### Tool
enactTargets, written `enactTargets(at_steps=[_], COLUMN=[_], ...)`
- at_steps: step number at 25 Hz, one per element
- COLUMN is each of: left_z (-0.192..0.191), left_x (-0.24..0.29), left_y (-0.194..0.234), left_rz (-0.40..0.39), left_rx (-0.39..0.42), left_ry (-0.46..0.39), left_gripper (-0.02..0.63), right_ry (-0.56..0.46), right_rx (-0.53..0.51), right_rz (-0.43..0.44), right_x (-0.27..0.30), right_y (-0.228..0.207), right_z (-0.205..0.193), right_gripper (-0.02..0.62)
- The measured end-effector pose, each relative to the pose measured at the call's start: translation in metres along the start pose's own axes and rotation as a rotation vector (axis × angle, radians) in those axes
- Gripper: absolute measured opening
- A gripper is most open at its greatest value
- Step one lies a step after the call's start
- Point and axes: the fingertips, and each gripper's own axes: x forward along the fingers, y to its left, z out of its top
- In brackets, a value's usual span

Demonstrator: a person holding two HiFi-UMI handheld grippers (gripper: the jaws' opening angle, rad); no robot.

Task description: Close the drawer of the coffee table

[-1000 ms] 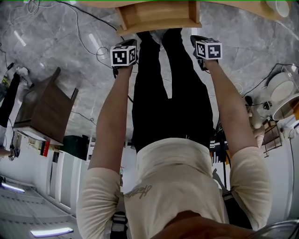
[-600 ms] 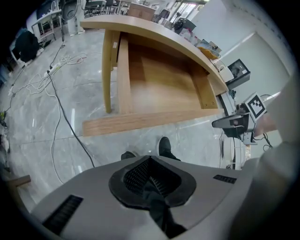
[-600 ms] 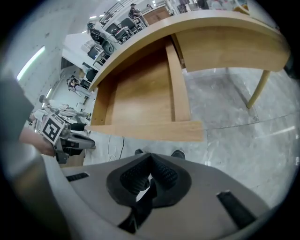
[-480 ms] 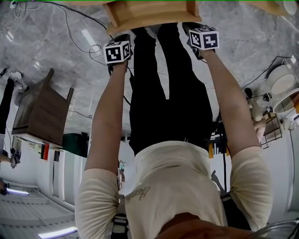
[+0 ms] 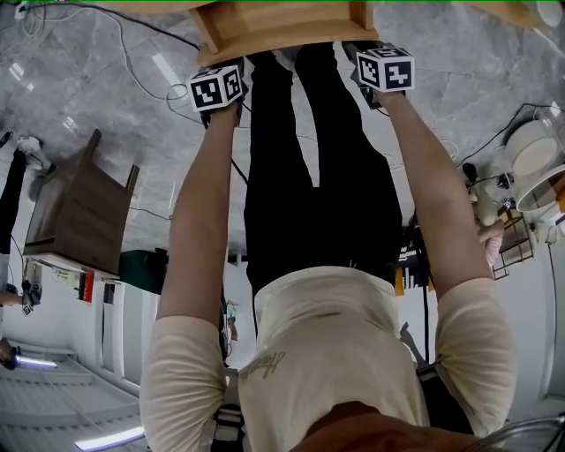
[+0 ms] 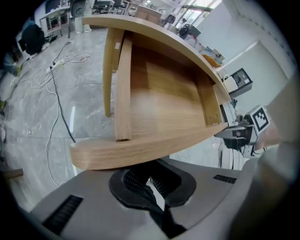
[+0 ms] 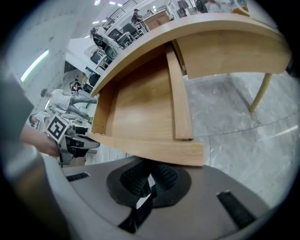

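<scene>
Two grippers are meeting the drawer (image 5: pixel 282 26) at its front panel now, one near each end. It is standing pulled out from under the coffee table (image 6: pixel 154 33), its bare wooden inside showing. The left gripper (image 6: pixel 149 180) is keeping its ribbed pads pressed together with nothing between them, tips tucked right under the panel's edge. The right gripper (image 7: pixel 149 180) is doing likewise, pads together and empty. Grey marbled floor (image 5: pixel 79 97) is lying below.
</scene>
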Motion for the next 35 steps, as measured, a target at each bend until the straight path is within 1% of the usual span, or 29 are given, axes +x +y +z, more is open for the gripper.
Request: enactTargets(at_steps=[3, 6, 13, 19, 22, 26, 35], left_z=[0.006, 0.007, 0.011, 0.018, 0.021, 0.028, 0.044], left_x=[-0.001, -0.002, -0.005, -0.011, -0.017, -0.021, -0.026], left_y=[-0.003, -0.006, -0.009, -0.014, -0.018, -0.02, -0.016], left_rz=[-0.004, 0.002, 0.012, -0.007, -0.005, -0.007, -0.01], left_rx=[-0.058, -0.07, -0.126, -0.114, -0.102, -0.108, -0.064], left_ry=[-0.034, -0.038, -0.049, -0.081, -0.075, -0.092, -0.093], left_gripper=[0.005, 0.005, 0.005, 0.005, 0.005, 0.005, 0.005], right_ry=[-0.006, -0.004, 0.006, -0.018, -0.005, -0.01, -0.028], right_rx=[0.021, 0.028, 0.036, 0.006, 0.008, -0.006, -0.029], right_rz=[0.011, 0.011, -0.002, -0.031, -0.022, -0.021, -0.011], right_x=[-0.001, 0.0, -0.003, -0.009, -0.014, -0.018, -0.024], right_y=[-0.002, -0.002, -0.002, -0.002, -0.002, 0.0, 0.007], right_z=[0.005, 0.004, 0.005, 0.014, 0.018, 0.023, 0.042], right_gripper=[-0.005, -0.005, -0.005, -0.005, -0.006, -0.006, -0.006])
